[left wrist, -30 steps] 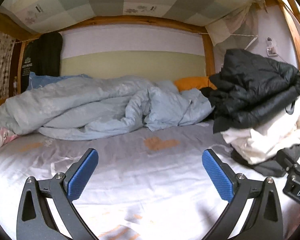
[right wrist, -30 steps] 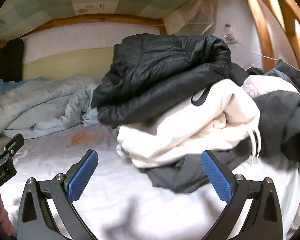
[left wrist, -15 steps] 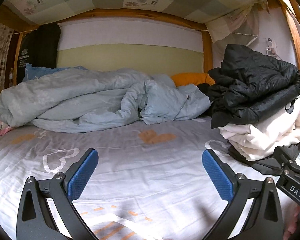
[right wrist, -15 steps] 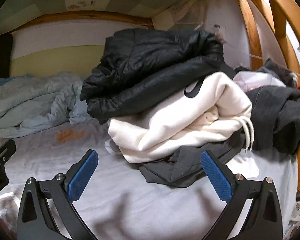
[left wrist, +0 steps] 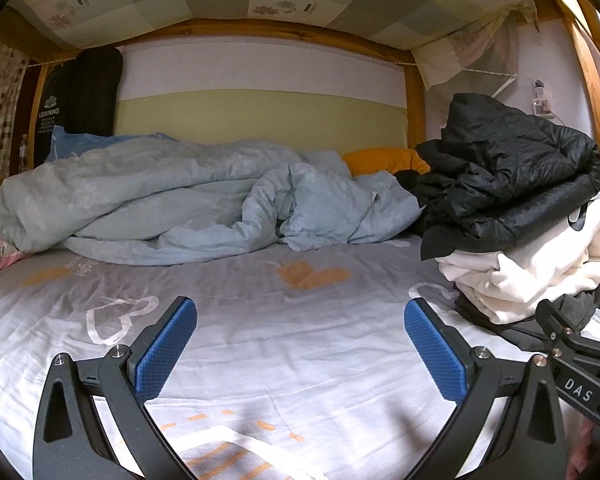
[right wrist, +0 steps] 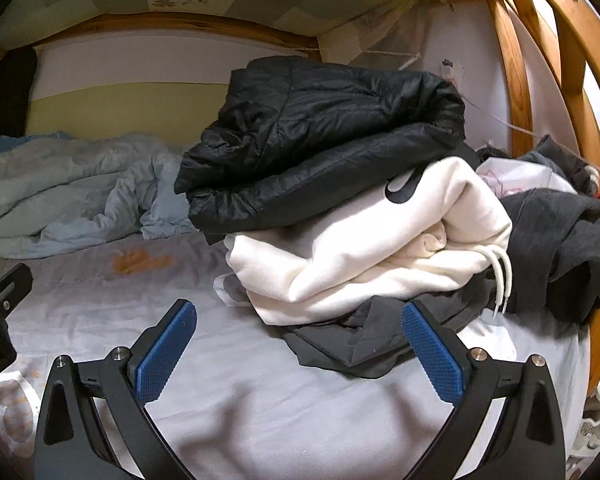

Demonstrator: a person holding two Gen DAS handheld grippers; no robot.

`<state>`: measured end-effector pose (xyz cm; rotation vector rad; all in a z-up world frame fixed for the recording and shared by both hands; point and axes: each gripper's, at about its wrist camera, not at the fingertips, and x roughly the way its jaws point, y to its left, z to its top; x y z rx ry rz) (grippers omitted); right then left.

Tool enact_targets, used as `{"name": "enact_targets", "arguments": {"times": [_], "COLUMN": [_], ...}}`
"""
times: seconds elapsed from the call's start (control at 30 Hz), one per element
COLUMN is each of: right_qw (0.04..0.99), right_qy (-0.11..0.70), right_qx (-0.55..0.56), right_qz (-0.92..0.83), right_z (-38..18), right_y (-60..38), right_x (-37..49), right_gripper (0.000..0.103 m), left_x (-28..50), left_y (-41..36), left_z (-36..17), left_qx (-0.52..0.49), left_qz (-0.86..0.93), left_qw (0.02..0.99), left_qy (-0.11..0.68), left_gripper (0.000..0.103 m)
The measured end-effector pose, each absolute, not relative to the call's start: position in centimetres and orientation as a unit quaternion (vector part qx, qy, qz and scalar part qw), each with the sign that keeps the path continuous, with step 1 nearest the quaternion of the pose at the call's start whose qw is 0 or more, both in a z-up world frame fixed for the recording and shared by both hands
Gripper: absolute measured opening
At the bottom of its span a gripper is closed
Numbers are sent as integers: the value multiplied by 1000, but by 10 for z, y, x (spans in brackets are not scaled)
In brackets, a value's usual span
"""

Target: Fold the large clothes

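A pile of clothes lies on the bed's right side: a black puffer jacket (right wrist: 320, 140) on top, a white hoodie (right wrist: 372, 248) under it, a dark grey garment (right wrist: 364, 344) at the bottom. The pile also shows in the left wrist view, with the jacket (left wrist: 512, 176) over the hoodie (left wrist: 540, 272). My right gripper (right wrist: 298, 352) is open and empty, just in front of the pile. My left gripper (left wrist: 300, 352) is open and empty over the bare sheet, left of the pile.
A crumpled light blue duvet (left wrist: 180, 200) and an orange pillow (left wrist: 384, 160) lie at the back. More dark clothes (right wrist: 560, 240) lie right of the pile by the wooden bed frame (right wrist: 516, 60). The white sheet (left wrist: 280, 320) has heart prints.
Both grippers have drawn back and lowered slightly; the pile sits a little farther from the right gripper. Both stay open and empty.
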<state>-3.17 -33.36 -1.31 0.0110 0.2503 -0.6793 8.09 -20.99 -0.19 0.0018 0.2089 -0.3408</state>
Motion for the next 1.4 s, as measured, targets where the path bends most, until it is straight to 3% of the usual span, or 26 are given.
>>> {"name": "enact_targets", "arguments": {"times": [1.4], "right_qw": [911], "right_qy": [139], "right_qx": [-19], "right_qz": [-387], "right_z": [-16], "right_y": [-330], "right_x": [-22], "right_gripper": [103], "left_x": [80], "left_y": [-202], "left_z": [-3], "left_qx": [2], "left_qz": [-167], "left_qw": [980], "left_qy": [111], "left_gripper": [103]}}
